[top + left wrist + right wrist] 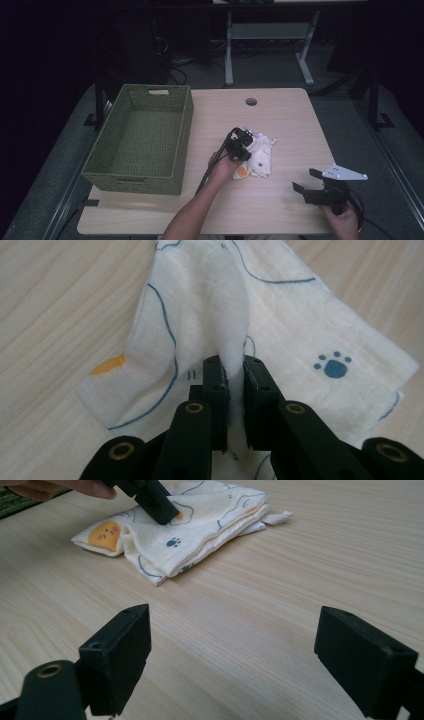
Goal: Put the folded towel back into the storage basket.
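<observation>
Nearest the table edge, the right gripper (306, 186) is held with jaws spread wide above bare wood. Farther in, a fold of the white printed cloth (259, 156) (paw marks, orange patches) is pinched by the left gripper (234, 371); a green woven basket (141, 181) is set beyond.

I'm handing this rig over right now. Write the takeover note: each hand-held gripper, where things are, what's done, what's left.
Left hand-held gripper: shut on a raised fold of the cloth, mid-table.
Right hand-held gripper: open, holding nothing, low over the table near its front right corner, apart from the cloth.
Cloth: white with paw prints and yellow patches, folded, lying on the table right of the green basket.
Basket: nothing in it.
Done: cloth gripped.
Left, probably: lift the cloth and put it in the basket.
</observation>
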A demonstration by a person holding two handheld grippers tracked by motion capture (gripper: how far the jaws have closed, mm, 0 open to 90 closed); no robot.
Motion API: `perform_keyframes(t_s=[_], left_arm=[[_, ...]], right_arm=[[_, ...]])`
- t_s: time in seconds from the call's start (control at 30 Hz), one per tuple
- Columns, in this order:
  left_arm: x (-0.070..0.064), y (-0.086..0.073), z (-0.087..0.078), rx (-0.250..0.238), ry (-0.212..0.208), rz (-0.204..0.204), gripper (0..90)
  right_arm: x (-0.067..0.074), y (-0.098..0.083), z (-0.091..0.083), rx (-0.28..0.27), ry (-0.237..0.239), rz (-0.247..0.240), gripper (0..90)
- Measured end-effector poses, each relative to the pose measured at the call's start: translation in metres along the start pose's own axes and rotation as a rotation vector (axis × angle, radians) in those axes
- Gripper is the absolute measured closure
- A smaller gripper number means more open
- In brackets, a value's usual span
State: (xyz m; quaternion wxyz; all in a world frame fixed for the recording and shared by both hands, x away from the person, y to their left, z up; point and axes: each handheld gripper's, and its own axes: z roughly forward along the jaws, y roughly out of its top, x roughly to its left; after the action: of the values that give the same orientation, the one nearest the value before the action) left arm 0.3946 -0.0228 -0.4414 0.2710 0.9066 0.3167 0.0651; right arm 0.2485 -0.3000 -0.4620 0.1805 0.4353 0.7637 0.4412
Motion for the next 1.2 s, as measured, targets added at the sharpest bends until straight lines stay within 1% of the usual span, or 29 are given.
perform_keyframes(t_s=[0.03, 0.07, 0.1, 0.13, 0.17, 0.2, 0.23, 0.3, 0.33, 0.37, 0.43, 0.47, 0.53, 0.57, 0.63, 0.7, 0.77, 0.8, 0.83, 0.87, 0.9, 0.97, 1.0, 1.07, 1.13, 1.17, 1.2], left_arm=[[0.001, 0.0, -0.004, -0.011, -0.02, -0.009, 83.0], [0.001, 0.0, -0.004, -0.011, -0.02, -0.009, 83.0], [0.002, 0.0, -0.011, -0.019, -0.04, -0.009, 83.0], [0.002, 0.0, -0.011, -0.019, -0.04, -0.009, 83.0], [0.002, 0.001, -0.014, -0.026, -0.049, -0.015, 83.0], [0.002, 0.001, -0.018, -0.029, -0.057, -0.01, 83.0], [0.003, 0.001, -0.023, -0.035, -0.069, -0.015, 83.0], [0.005, 0.0, -0.03, -0.047, -0.096, -0.03, 83.0], [0.005, 0.0, -0.03, -0.047, -0.096, -0.03, 83.0], [0.007, -0.001, -0.036, -0.065, -0.118, -0.045, 83.0], [0.009, -0.002, -0.042, -0.087, -0.143, -0.068, 83.0], [0.009, -0.002, -0.042, -0.087, -0.143, -0.068, 83.0], [0.012, -0.004, -0.05, -0.1, -0.165, -0.073, 83.0], [0.014, -0.005, -0.056, -0.114, -0.182, -0.084, 83.0], [0.016, -0.006, -0.062, -0.125, -0.194, -0.088, 83.0], [0.017, -0.007, -0.068, -0.138, -0.211, -0.102, 82.9], [0.017, -0.008, -0.075, -0.149, -0.218, -0.098, 82.9], [0.017, -0.008, -0.075, -0.149, -0.218, -0.098, 82.9], [0.017, -0.009, -0.082, -0.17, -0.226, -0.098, 82.9], [0.017, -0.009, -0.086, -0.181, -0.236, -0.102, 82.9], [0.017, -0.009, -0.086, -0.181, -0.236, -0.102, 82.9], [0.018, -0.009, -0.094, -0.194, -0.242, -0.099, 82.9], [0.02, -0.01, -0.101, -0.212, -0.248, -0.098, 82.9], [0.021, -0.011, -0.103, -0.217, -0.256, -0.102, 83.0], [0.024, -0.012, -0.11, -0.22, -0.258, -0.104, 82.9], [0.026, -0.014, -0.115, -0.24, -0.266, -0.111, 82.9], [0.026, -0.014, -0.115, -0.24, -0.266, -0.111, 82.9]], right_arm=[[-0.001, 0.0, 0.0, 0.0, 0.0, 0.002, 14.7], [-0.001, 0.0, 0.0, 0.0, 0.0, 0.002, 14.7], [-0.001, -0.001, 0.0, 0.0, -0.001, 0.003, 14.7], [-0.001, -0.001, 0.0, 0.0, -0.001, 0.003, 14.7], [-0.001, -0.001, 0.0, 0.002, -0.002, 0.003, 14.7], [-0.001, -0.001, 0.0, 0.001, -0.003, 0.003, 14.7], [-0.001, -0.001, 0.0, 0.002, -0.004, 0.004, 14.7], [-0.002, -0.001, -0.001, -0.001, -0.005, 0.007, 14.7], [-0.002, -0.001, -0.001, -0.001, -0.005, 0.007, 14.7], [-0.003, -0.001, -0.001, 0.0, -0.006, 0.015, 14.7], [-0.004, -0.002, -0.002, -0.005, -0.007, 0.016, 14.7], [-0.004, -0.002, -0.002, -0.004, -0.008, 0.018, 14.7], [-0.005, -0.002, -0.002, -0.003, -0.009, 0.021, 14.7], [-0.006, -0.002, -0.003, -0.005, -0.011, 0.025, 14.7], [-0.007, -0.003, -0.003, -0.008, -0.012, 0.032, 14.7], [-0.008, -0.003, -0.004, -0.008, -0.014, 0.032, 14.7], [-0.008, -0.003, -0.004, -0.007, -0.016, 0.033, 14.7], [-0.008, -0.003, -0.004, -0.007, -0.016, 0.033, 14.7], [-0.008, -0.003, -0.003, -0.006, -0.018, 0.032, 14.7], [-0.008, -0.003, -0.003, -0.005, -0.018, 0.031, 14.7], [-0.008, -0.003, -0.003, -0.003, -0.019, 0.03, 14.7], [-0.007, -0.003, -0.002, 0.001, -0.018, 0.03, 14.7], [-0.007, -0.003, -0.002, 0.003, -0.018, 0.033, 14.7], [-0.007, -0.003, -0.002, 0.004, -0.018, 0.031, 14.7], [-0.006, -0.003, -0.001, 0.006, -0.021, 0.028, 14.7], [-0.007, -0.002, -0.001, 0.004, -0.021, 0.025, 14.7], [-0.007, -0.002, -0.001, 0.004, -0.021, 0.025, 14.7]])
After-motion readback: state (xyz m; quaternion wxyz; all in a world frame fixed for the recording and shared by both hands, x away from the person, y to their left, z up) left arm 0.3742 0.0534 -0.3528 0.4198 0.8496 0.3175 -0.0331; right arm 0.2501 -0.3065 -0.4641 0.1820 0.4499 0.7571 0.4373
